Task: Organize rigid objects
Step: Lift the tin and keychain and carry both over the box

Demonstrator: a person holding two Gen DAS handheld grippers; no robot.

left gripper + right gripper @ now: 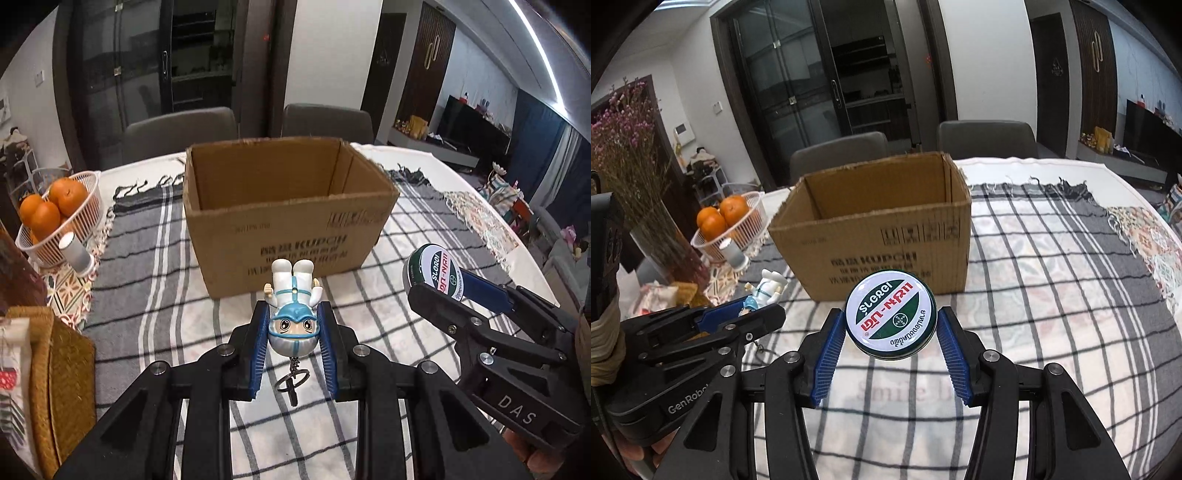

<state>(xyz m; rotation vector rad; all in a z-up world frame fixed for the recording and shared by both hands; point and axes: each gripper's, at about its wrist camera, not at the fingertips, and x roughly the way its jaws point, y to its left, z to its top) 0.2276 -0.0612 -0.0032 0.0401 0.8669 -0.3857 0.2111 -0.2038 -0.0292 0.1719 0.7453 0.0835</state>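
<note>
My left gripper (293,325) is shut on a small figurine keychain (293,306) in a white and blue suit, held by the head with its legs pointing away and its key ring dangling below. The right gripper (891,325) is shut on a round green tin (891,314) with a white, red and green label. Both are lifted above the checked cloth, in front of an open cardboard box (288,221) whose inside shows bare. In the left wrist view the right gripper (436,280) with the tin (434,269) is at the right; in the right wrist view the left gripper (753,308) with the figurine (764,291) is at the left.
A white wire basket of oranges (55,214) and a small grey cylinder (75,254) stand left of the box. A woven basket (55,387) sits near left. A vase of dried flowers (639,177) stands at the left. Two chairs (325,122) are behind the table.
</note>
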